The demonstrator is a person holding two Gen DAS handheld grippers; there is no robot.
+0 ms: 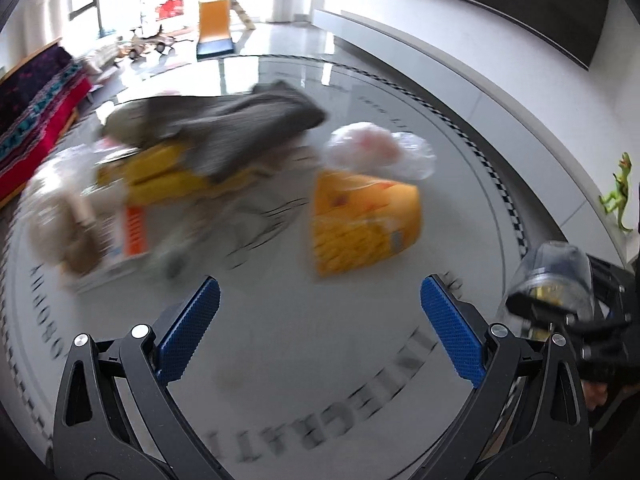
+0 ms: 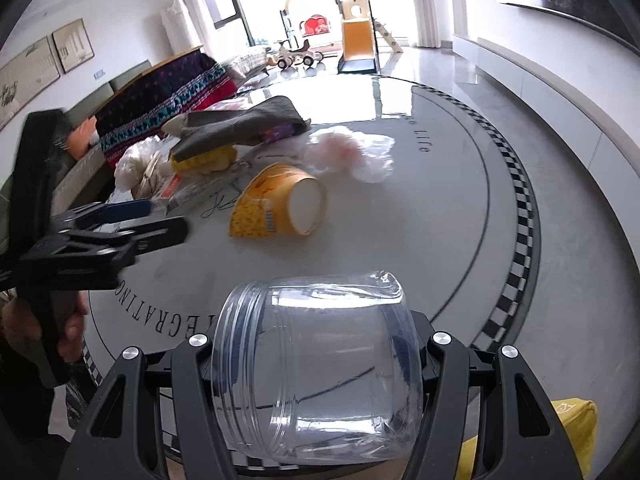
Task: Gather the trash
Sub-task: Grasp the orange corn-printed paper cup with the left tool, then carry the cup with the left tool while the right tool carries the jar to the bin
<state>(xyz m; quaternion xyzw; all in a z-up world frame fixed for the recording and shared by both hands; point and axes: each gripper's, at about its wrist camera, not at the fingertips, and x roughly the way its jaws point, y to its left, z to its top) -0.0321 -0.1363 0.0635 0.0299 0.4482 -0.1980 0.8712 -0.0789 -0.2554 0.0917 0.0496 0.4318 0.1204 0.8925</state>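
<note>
My right gripper [image 2: 318, 348] is shut on a clear plastic jar [image 2: 320, 392], which lies on its side between the jaws with its threaded mouth to the left. In the left wrist view the same jar [image 1: 554, 280] shows at the right edge. My left gripper [image 1: 320, 320] hangs open over the grey table [image 1: 320, 360], nothing between its blue pads [image 1: 188, 332]. Just beyond it a yellow paper cup [image 1: 364, 224] [image 2: 280, 204] lies tipped over. Behind the cup sits a crumpled clear plastic bag [image 1: 380, 152] [image 2: 352, 152].
A grey cloth [image 2: 240, 124] lies over a yellow box [image 1: 160, 176] and other litter at the table's left. The left gripper [image 2: 120, 220] and a hand show at the left edge. A yellow bag [image 2: 568, 420] sits lower right, a green toy dinosaur [image 1: 620, 192] on a ledge.
</note>
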